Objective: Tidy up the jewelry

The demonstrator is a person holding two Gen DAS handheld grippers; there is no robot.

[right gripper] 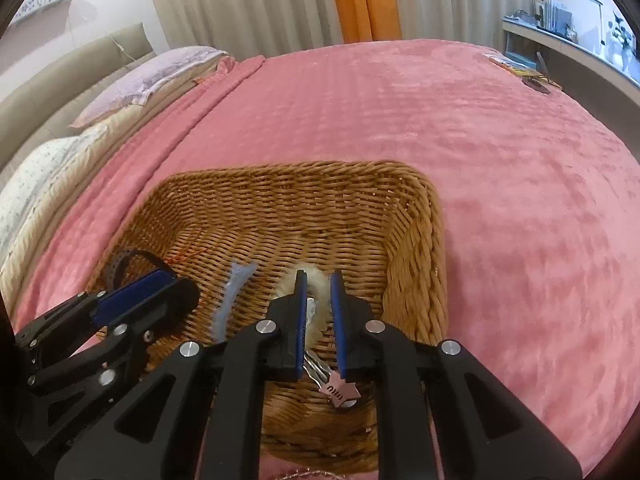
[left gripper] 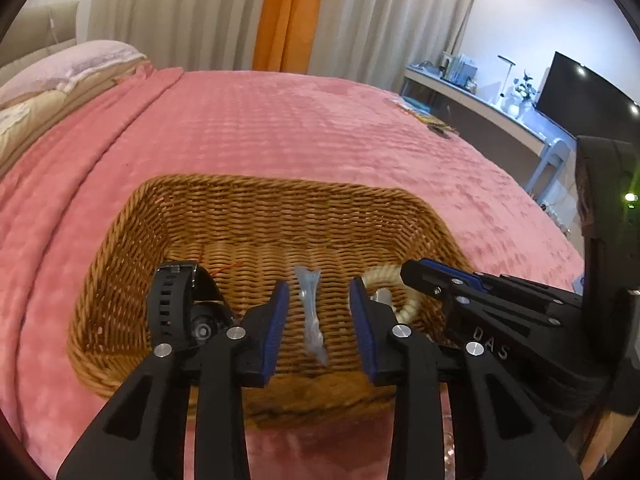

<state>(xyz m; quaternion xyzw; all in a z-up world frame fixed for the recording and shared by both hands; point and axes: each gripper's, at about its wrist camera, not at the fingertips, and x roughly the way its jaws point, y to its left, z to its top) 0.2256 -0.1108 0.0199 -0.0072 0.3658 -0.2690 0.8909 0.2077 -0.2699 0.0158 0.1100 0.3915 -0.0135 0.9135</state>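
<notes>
Left gripper [left gripper: 320, 300], jaws wide and empty, hovers over the wicker basket [left gripper: 120, 236]; a limp, light clear-blue piece [left gripper: 312, 320] lies between its fingers, best pinched mid-length. Right gripper [right gripper: 319, 300], narrowly parted, straddles a cream furry charm [right gripper: 316, 280]; contact unclear. Pink tag [right gripper: 338, 390] lettering is illegible.

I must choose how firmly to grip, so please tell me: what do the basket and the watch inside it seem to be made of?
The basket looks like woven wicker or rattan, tan and matte: its strands show plainly. The watch strap looks like black rubber, matte with punched holes; its buckle looks like shiny metal.
</notes>
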